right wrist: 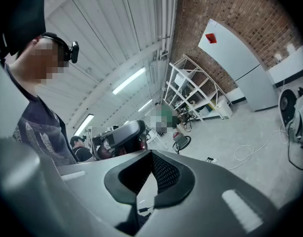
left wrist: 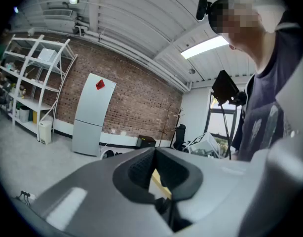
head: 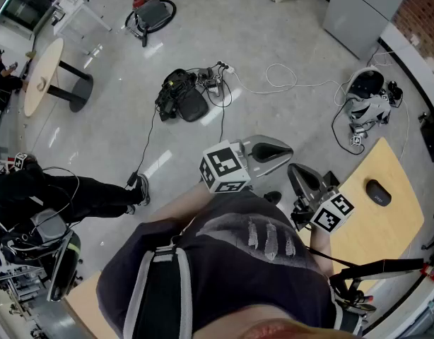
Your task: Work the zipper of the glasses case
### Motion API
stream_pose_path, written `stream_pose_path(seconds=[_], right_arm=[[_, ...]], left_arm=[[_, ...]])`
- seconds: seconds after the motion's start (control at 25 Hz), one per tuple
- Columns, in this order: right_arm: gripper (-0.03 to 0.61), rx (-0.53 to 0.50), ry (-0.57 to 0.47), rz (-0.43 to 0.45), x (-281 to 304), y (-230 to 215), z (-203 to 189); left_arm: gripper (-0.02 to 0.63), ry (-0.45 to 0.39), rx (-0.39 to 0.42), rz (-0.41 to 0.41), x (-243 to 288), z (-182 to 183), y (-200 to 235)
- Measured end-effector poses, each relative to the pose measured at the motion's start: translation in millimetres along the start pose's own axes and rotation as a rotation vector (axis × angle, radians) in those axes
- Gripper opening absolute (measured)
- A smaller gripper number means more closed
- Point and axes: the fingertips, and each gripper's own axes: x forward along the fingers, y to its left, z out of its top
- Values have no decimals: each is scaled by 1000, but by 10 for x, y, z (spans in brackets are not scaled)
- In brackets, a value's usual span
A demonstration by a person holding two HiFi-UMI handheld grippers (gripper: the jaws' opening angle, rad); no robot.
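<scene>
Work is not yet started: the left tongs (head: 277,150) and right tongs (head: 299,174), both closed and empty, hang well apart from the glasses case (head: 378,193), so I think reaching it comes next.

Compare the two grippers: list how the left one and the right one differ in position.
The left gripper hangs over bare floor, while the right gripper hangs by the wooden table's edge, nearer the glasses case. In the head view, the left gripper sits higher and the right gripper lower. Both are shut with nothing between their fingers, and neither touches the case.
</scene>
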Motion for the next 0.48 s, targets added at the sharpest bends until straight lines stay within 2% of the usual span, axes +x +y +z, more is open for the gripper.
stream_pose_path(seconds=[0.24,0.48], right_arm=[[0,34,-87,-30,-268,-319,233],[0,37,-110,-112,-238,-654,433]], left_arm=[[0,35,84,-67,433,161,-39],[0,26,85,-123,710,241,300]])
